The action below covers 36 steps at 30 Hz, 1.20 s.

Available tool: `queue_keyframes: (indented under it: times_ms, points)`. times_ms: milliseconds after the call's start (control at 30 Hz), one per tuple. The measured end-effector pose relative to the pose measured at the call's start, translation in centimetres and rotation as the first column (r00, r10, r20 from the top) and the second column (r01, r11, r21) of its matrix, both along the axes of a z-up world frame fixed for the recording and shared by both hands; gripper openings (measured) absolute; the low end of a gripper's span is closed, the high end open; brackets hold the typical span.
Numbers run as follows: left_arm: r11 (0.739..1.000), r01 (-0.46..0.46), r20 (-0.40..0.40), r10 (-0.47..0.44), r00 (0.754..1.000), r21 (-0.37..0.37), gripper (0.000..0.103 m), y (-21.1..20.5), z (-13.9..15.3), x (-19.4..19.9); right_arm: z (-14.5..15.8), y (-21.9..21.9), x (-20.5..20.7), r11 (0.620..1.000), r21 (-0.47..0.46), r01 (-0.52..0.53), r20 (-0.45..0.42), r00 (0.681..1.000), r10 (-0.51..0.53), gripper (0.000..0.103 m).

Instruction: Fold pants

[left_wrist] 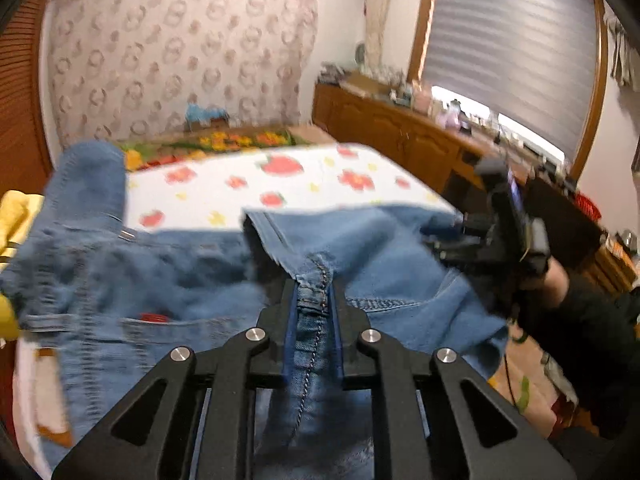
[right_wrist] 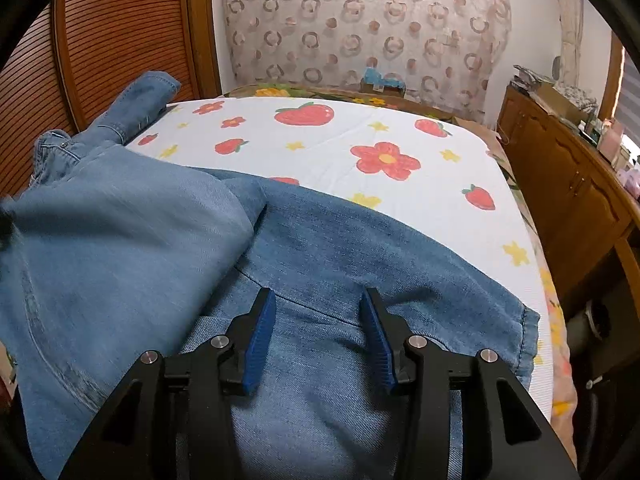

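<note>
Blue denim pants point(left_wrist: 380, 248) lie rumpled across a white sheet point(left_wrist: 248, 188) printed with strawberries and flowers. My left gripper point(left_wrist: 314, 300) is shut on a raised, stitched seam of the pants, pinching the fold between its blue pads. In the right wrist view the pants point(right_wrist: 340, 248) spread flat toward a hemmed edge at the right, with one part folded over at the left. My right gripper point(right_wrist: 320, 300) is open just above the denim, with nothing pinched between its fingers. In the left wrist view it point(left_wrist: 448, 236) is at the pants' right edge, held by a hand in a black sleeve.
A wooden cabinet point(right_wrist: 568, 184) with clutter on top runs along the bed's right side. On the left stands a slatted wooden door point(right_wrist: 120, 40). Yellow cloth point(left_wrist: 16, 216) lies by the pants' left end. A patterned curtain point(right_wrist: 360, 20) hangs behind the bed.
</note>
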<state>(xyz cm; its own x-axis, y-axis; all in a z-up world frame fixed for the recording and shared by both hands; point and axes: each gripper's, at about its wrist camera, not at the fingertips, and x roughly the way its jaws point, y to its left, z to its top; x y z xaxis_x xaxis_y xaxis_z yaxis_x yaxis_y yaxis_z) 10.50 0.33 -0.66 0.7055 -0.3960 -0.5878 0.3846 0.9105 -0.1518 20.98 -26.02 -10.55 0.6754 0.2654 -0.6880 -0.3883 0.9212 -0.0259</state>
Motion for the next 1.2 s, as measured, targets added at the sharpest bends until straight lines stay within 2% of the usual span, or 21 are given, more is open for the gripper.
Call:
queue_keyframes:
  times_ms: [167,333,433,467,733,833,1200]
  points:
    - [0.998,-0.048,0.029,0.049,0.998,-0.030,0.016,3.1,2.1,-1.7,-0.3,-0.2,0.5,1.000,0.009,-0.001,-0.004,1.000,0.001,0.047]
    - [0.998,-0.058,-0.011,0.058,0.998,-0.008,0.019,3.9,1.1,-2.0,0.4,-0.5,0.5,0.999,0.042,-0.007,-0.021,1.000,0.007,0.046]
    - [0.997,-0.082,-0.024,0.082,0.996,-0.003,0.037,4.1,0.3,-1.5,1.4,-0.1,-0.1,0.998,0.063,-0.011,0.007,1.000,0.011,0.046]
    - [0.996,-0.089,-0.025,0.088,0.996,-0.008,0.047,4.2,0.2,-1.3,1.7,0.2,-0.4,0.998,0.066,-0.011,0.018,1.000,0.009,0.046]
    - [0.995,-0.095,-0.025,0.095,0.995,-0.021,0.047,4.0,-0.2,1.2,3.8,3.0,-3.4,0.993,0.085,-0.085,0.083,0.994,0.078,0.046]
    - [0.997,-0.076,-0.046,0.076,0.996,-0.016,0.047,3.5,-0.5,3.0,3.1,3.3,-3.7,0.990,0.102,-0.100,0.060,0.994,0.094,0.046]
    - [0.999,-0.037,-0.138,0.040,0.990,0.027,0.047,-0.1,-3.2,8.9,0.6,2.5,-5.0,0.992,0.066,-0.112,0.014,0.994,0.111,0.046]
